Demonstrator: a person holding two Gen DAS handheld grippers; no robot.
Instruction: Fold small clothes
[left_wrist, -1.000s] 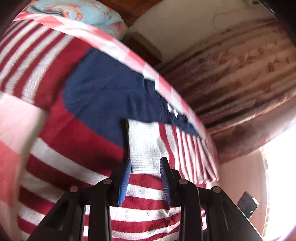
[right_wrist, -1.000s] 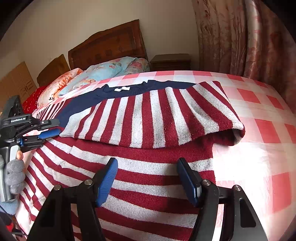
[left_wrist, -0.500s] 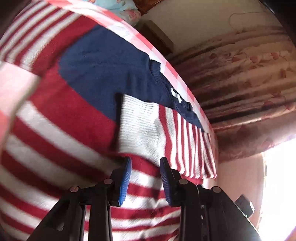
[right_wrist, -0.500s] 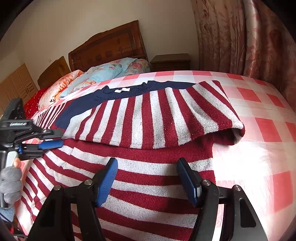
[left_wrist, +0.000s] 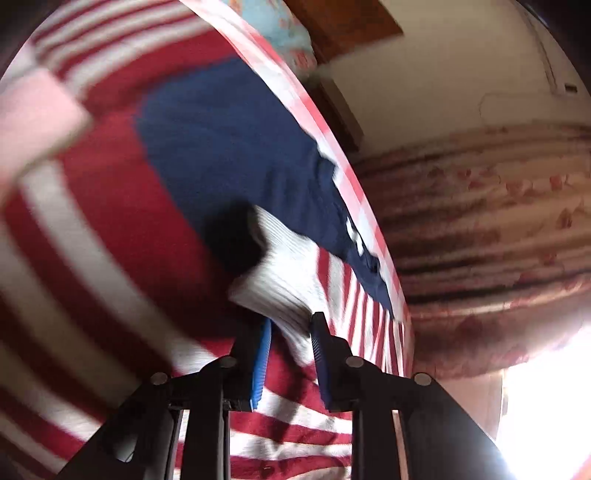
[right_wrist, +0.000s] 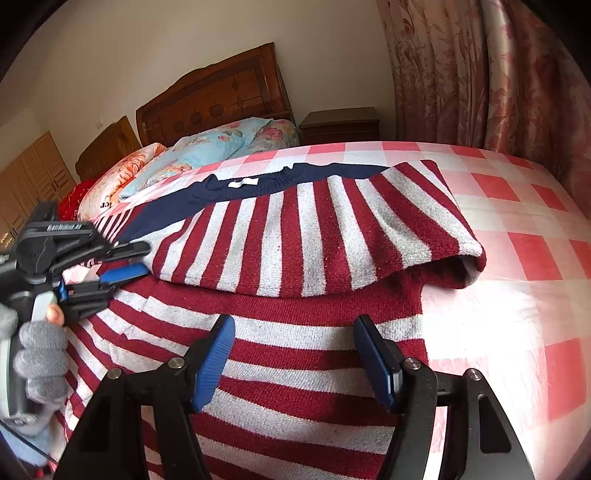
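A: Left wrist view first. Left gripper (left_wrist: 290, 334) has its jaws narrowed around the white cuff (left_wrist: 275, 291) of the sleeve; cuff sits between the blue pads (left_wrist: 260, 363). Frame is blurred, so real pinch contact I cannot tell.

B: Right wrist view shows it too?

A: Yes, left gripper (right_wrist: 125, 260) is at the left edge, jaws at the cuff end of the folded sleeve (right_wrist: 314, 229), a narrow gap showing between them. A grey-gloved hand (right_wrist: 38, 354) holds its handle.

B: Right gripper?

A: Right gripper (right_wrist: 293, 354), jaws spread wide, nothing between them. Hovers over the lower body of the sweater (right_wrist: 277, 369), contact unclear.

B: Where's the sweater?

A: Flat on the bed (right_wrist: 517, 221), on a pink-and-white checked sheet. Red and white stripes, navy yoke (right_wrist: 258, 186) with a white neck label toward the pillows (right_wrist: 207, 147). One sleeve is folded across the chest, its cuff on the left gripper's side. The other striped sleeve lies out beyond the left gripper, only partly seen.

B: Around that?

A: Wooden headboard (right_wrist: 214, 99) behind the pillows, nightstand (right_wrist: 340, 123) beside it, floral curtain (right_wrist: 480, 74) on the right. Left wrist view has the same curtain (left_wrist: 480, 221), glare at the bottom right.
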